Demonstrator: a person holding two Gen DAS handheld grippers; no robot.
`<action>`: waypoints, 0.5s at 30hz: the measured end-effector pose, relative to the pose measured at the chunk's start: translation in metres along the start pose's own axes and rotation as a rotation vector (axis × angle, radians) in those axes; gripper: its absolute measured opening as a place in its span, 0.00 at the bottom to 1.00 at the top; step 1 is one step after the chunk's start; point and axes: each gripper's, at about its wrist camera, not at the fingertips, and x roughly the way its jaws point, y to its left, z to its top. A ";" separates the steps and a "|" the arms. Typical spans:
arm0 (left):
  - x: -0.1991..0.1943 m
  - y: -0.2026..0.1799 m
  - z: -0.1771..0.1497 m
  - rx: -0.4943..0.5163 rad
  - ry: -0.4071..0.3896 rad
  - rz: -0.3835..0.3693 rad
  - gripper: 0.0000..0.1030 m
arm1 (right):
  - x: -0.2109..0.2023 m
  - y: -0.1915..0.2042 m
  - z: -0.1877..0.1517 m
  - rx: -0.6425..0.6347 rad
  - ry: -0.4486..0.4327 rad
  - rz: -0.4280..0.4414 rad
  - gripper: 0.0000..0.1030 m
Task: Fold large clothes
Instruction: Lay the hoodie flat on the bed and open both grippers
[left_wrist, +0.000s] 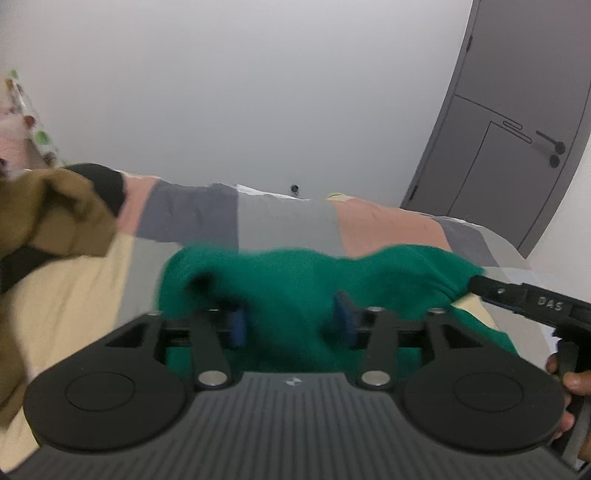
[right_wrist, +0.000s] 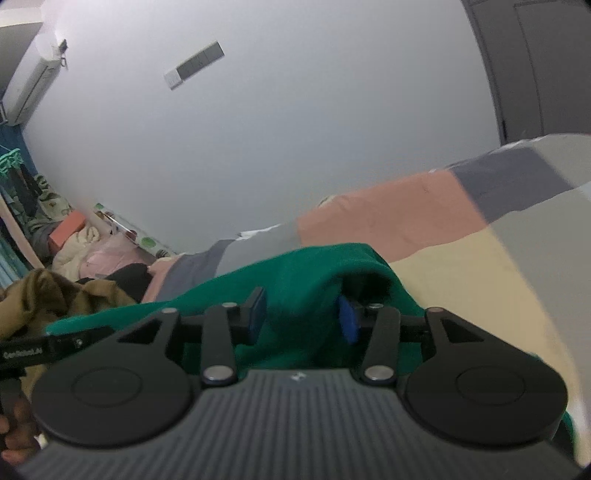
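A green garment (left_wrist: 295, 273) lies bunched on the patchwork bed cover (left_wrist: 284, 218). In the left wrist view my left gripper (left_wrist: 291, 319) stands open, its blue pads (left_wrist: 236, 326) apart, with green cloth loose between and over them. The other gripper's black finger (left_wrist: 495, 290) reaches into the garment's right corner. In the right wrist view my right gripper (right_wrist: 301, 317) is open too, with a fold of the green garment (right_wrist: 295, 269) humped between its pads (right_wrist: 347, 323), which do not press on it. Motion blur hides fine detail of the cloth.
A brown garment (left_wrist: 48, 214) and a black one (left_wrist: 103, 184) lie heaped at the bed's left. A grey door (left_wrist: 498, 147) stands at the right behind the bed. A hand (left_wrist: 576, 384) holds the right gripper's grip. Piled bedding (right_wrist: 81, 243) sits at the far left wall.
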 end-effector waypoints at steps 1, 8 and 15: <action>-0.018 -0.005 -0.006 0.019 -0.011 0.015 0.66 | -0.015 0.004 -0.002 -0.004 -0.006 0.003 0.44; -0.129 -0.032 -0.063 0.043 -0.057 0.048 0.66 | -0.123 0.027 -0.039 -0.041 -0.048 0.034 0.44; -0.198 -0.056 -0.131 0.038 -0.046 0.051 0.66 | -0.195 0.055 -0.087 -0.106 -0.038 0.055 0.44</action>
